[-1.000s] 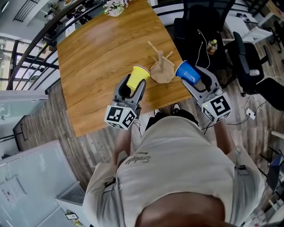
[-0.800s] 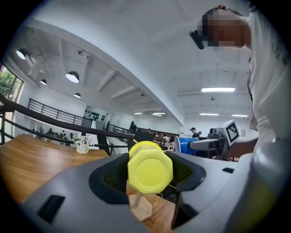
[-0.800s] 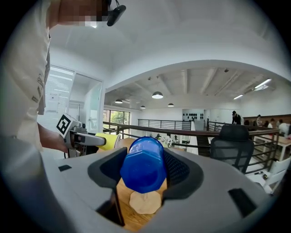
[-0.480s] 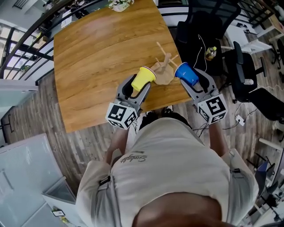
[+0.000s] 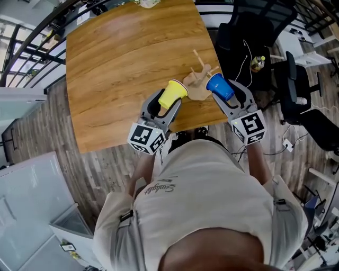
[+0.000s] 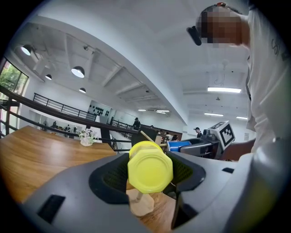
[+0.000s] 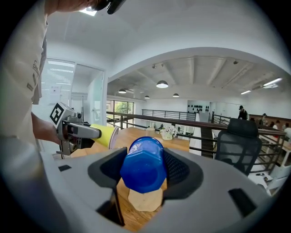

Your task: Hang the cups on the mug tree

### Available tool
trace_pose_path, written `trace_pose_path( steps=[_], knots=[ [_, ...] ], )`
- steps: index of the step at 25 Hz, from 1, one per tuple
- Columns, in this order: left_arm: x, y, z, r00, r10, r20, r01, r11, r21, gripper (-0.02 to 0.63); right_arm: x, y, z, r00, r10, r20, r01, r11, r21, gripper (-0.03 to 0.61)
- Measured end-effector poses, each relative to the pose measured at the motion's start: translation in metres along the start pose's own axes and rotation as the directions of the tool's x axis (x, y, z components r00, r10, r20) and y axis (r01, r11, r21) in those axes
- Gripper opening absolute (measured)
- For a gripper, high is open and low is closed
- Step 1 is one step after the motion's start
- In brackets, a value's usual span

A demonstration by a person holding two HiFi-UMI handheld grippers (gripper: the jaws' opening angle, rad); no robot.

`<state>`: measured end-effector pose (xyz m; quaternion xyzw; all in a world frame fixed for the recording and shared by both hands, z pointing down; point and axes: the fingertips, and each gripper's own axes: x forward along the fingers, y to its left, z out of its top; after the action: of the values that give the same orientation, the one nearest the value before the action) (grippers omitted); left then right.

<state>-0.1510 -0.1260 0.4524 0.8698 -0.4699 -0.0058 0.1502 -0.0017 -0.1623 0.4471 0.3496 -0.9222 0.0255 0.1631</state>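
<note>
Held: left gripper point(image 5: 163, 106) clamps yellow cup point(image 6: 150, 169), right gripper point(image 5: 229, 94) clamps blue cup point(image 7: 142, 169) | Handling: likely light, stiff, slick | Hold: mid-body, mouth free

In the left gripper view the yellow cup point(image 6: 150, 166) covers most of the mug tree point(image 6: 141, 205). Only a bit of base shows below and one peg tip above, and the cup's own far end is out of sight. The blue cup point(image 7: 142, 164) blocks the tree the same way in the right gripper view. In the head view the table point(image 5: 122, 69) has its far edge and the flowers point(image 5: 150, 2) cut off at the top, its near edge runs under the person point(image 5: 206, 201), and the bottle point(image 5: 258, 63) off its right edge is too small to make out.
</note>
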Motion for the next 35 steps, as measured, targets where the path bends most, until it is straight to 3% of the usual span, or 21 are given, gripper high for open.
trace_pose_path(
  steps=[5,19,30,32,35],
  knots=[
    [0.008,-0.003,-0.003,1.0,-0.009,-0.007,0.009,1.0,-0.01,0.256,0.007,0.0,-0.003,1.0,0.004,-0.014,-0.004,0.999,-0.05,0.239],
    [0.01,-0.003,0.003,1.0,-0.001,0.009,0.001,1.0,0.0,0.256,0.019,0.001,-0.003,0.999,0.025,-0.027,-0.026,0.999,-0.044,0.266],
    [0.008,-0.002,0.005,1.0,0.003,-0.006,-0.003,1.0,0.023,0.256,-0.003,-0.002,0.026,0.993,0.038,0.115,-0.037,0.999,-0.005,0.282],
    [0.008,-0.003,0.007,1.0,0.006,-0.004,-0.006,1.0,0.026,0.256,-0.015,-0.007,0.04,0.984,0.023,0.176,-0.029,0.999,0.028,0.235],
    [0.01,-0.004,0.007,1.0,0.011,-0.008,-0.011,1.0,0.025,0.256,-0.035,-0.025,0.054,0.964,-0.04,0.264,0.012,0.994,0.109,0.085]
  ],
)
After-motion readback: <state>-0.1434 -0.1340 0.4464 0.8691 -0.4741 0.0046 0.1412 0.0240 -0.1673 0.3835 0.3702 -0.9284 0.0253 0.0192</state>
